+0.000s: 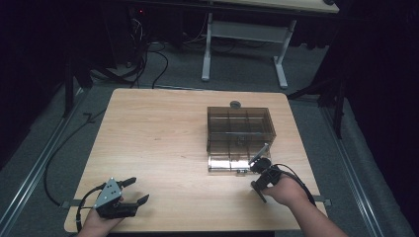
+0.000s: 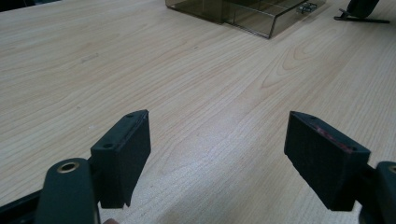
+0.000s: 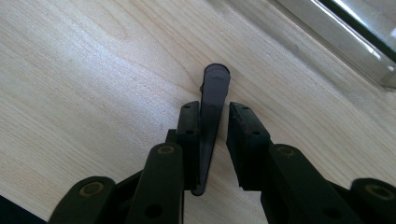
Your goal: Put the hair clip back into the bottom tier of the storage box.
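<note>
A slim dark piece (image 3: 215,84), flat and tapered with a rounded tip, stands on edge on the wooden table (image 1: 158,138). My right gripper (image 3: 215,109) straddles it: the left pad touches it, while a narrow gap shows at the right pad. In the high view the right gripper (image 1: 259,177) is just in front of the right corner of a smoky compartment box (image 1: 239,128). My left gripper (image 1: 140,189) rests at the near left of the table, its jaws wide open over bare wood (image 2: 219,123).
A clear tray-like part (image 1: 230,163) juts from the front of the box, seen also as a clear edge (image 3: 345,42). A small dark round object (image 1: 235,104) lies behind the box. Cables and a white table frame (image 1: 244,44) are on the floor beyond.
</note>
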`<state>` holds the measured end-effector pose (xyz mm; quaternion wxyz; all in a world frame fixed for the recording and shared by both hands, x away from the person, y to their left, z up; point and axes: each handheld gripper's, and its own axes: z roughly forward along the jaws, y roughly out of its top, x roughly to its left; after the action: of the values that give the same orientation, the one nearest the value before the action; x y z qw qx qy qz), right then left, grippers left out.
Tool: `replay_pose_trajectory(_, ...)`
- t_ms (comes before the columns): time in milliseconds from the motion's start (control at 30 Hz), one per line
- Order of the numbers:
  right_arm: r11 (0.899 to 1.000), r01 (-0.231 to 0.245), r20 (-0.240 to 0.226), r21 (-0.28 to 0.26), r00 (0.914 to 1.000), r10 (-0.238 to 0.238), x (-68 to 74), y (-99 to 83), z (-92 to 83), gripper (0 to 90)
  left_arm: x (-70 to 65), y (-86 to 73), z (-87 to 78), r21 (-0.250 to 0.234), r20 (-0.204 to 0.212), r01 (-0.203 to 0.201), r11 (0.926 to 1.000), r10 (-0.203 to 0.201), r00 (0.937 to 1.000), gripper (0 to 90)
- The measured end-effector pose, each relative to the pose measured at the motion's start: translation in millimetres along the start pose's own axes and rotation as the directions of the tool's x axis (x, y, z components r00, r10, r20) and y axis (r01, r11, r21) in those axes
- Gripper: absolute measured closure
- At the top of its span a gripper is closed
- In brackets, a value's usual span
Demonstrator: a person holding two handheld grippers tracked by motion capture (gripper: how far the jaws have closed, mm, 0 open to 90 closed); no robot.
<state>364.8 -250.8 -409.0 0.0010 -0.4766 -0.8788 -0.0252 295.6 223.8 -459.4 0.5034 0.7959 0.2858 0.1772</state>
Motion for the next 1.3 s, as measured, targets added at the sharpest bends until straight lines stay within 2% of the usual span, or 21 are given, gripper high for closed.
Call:
replay_pose_trajectory(33, 1.0, 0.0, 0.0, 0.0, 1.0, 0.0, 0.0, 0.0, 0.0, 75.1, 0.0, 0.0, 0.0, 0.0, 0.0, 0.0, 1.0, 0.0, 1.0, 23.2)
replay_pose_trajectory(67, 1.0, -0.028, -0.002, 0.013, 0.9996, 0.028, 2.1, 0.5, -0.1, 75.9, 0.0, 0.0, 0.0, 0.0, 0.001, 0.001, 1.0, -0.001, 1.0, 23.2)
replay_pose_trajectory(167, 1.0, -0.002, -0.004, 0.013, 1.0, 0.002, 1.4, 1.7, 1.9, 76.5, 0.0, 0.0, 0.0, 0.0, 0.0, 0.001, 1.0, -0.001, 1.0, 23.2)
replay_pose_trajectory(533, 1.0, 0.004, 0.0, 0.022, 1.0, -0.004, 1.3, 2.7, 4.0, 80.3, 0.1, 0.0, 0.1, -0.001, 0.001, 0.0, 1.0, 0.0, 1.0, 23.2)
replay_pose_trajectory(633, 1.0, -0.013, 0.001, 0.027, 0.9999, 0.013, 2.0, 2.8, 3.7, 80.3, 0.0, 0.0, 0.0, 0.0, 0.001, 0.0, 1.0, 0.0, 1.0, 23.2)
replay_pose_trajectory(767, 1.0, 0.006, -0.001, 0.023, 1.0, -0.006, 0.5, 3.5, 4.2, 80.3, 0.0, 0.0, 0.0, -0.001, 0.001, 0.0, 1.0, 0.0, 1.0, 23.2)
replay_pose_trajectory(1300, 1.0, 0.013, -0.002, 0.022, 0.9999, -0.013, 1.1, 5.6, 0.0, 80.9, 0.2, -0.2, -0.4, -0.002, 0.0, -0.001, 1.0, 0.001, 1.0, 23.2)
